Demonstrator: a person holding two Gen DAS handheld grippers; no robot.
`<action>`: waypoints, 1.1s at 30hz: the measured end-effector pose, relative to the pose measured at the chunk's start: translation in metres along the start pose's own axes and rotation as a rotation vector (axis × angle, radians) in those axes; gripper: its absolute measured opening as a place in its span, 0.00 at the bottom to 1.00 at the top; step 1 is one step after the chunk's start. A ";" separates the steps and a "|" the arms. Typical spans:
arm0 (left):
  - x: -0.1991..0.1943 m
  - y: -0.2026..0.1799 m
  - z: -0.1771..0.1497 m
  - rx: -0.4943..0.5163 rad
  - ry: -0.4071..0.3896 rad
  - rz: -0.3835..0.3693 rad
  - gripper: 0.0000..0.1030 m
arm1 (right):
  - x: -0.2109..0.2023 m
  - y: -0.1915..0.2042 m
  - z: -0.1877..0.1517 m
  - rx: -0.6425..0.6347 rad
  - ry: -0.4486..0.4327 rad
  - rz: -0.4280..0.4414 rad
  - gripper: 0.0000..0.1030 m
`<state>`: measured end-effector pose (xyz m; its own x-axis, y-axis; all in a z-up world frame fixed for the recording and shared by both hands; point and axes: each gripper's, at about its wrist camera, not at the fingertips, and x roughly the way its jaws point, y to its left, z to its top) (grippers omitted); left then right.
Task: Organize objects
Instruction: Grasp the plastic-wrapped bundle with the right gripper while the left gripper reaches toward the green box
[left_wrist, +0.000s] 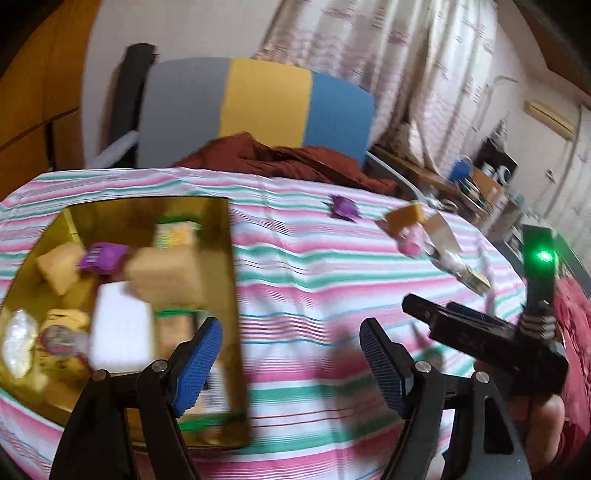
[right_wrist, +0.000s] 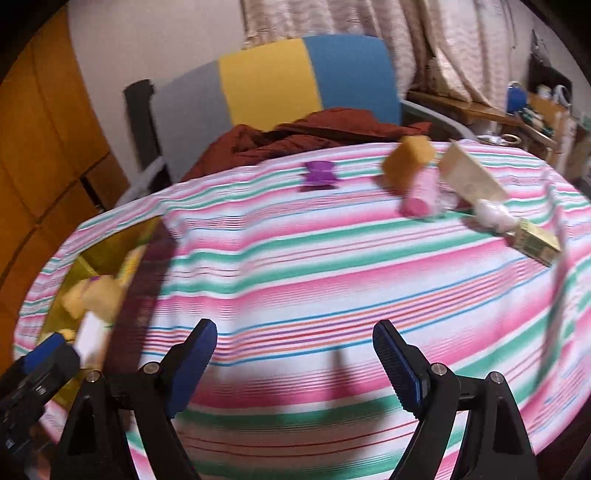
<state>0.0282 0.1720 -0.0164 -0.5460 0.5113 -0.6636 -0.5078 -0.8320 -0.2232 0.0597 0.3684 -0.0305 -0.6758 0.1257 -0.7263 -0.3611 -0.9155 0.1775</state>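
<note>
Left tool (left_wrist: 290, 363) gaping, gold box (left_wrist: 231, 258) crowded with packets

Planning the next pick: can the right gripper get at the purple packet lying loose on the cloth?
Probably yes. The right gripper is open and empty, and bare striped tablecloth lies between it and the purple packet; nothing stands in between.

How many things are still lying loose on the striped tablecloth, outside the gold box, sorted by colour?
Purple: 1, the purple packet
Orange: 1, the orange block
Pink: 1, the pink cylinder
Cream: 1, the flat cream packet
White: 1, the white bagged item
Yellow-green: 1, the small carton
Total: 6, though blur may hide more.
</note>
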 end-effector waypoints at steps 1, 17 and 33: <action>0.003 -0.007 0.000 0.015 0.009 -0.011 0.76 | 0.002 -0.011 0.000 0.010 0.002 -0.018 0.84; 0.050 -0.067 -0.021 0.139 0.161 -0.103 0.76 | 0.007 -0.153 0.016 0.150 -0.040 -0.214 0.87; 0.051 -0.068 -0.026 0.125 0.175 -0.107 0.76 | 0.046 -0.262 0.093 0.162 -0.038 -0.297 0.83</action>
<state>0.0522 0.2494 -0.0534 -0.3666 0.5410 -0.7569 -0.6412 -0.7364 -0.2158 0.0631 0.6492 -0.0490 -0.5481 0.3943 -0.7376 -0.6411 -0.7644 0.0679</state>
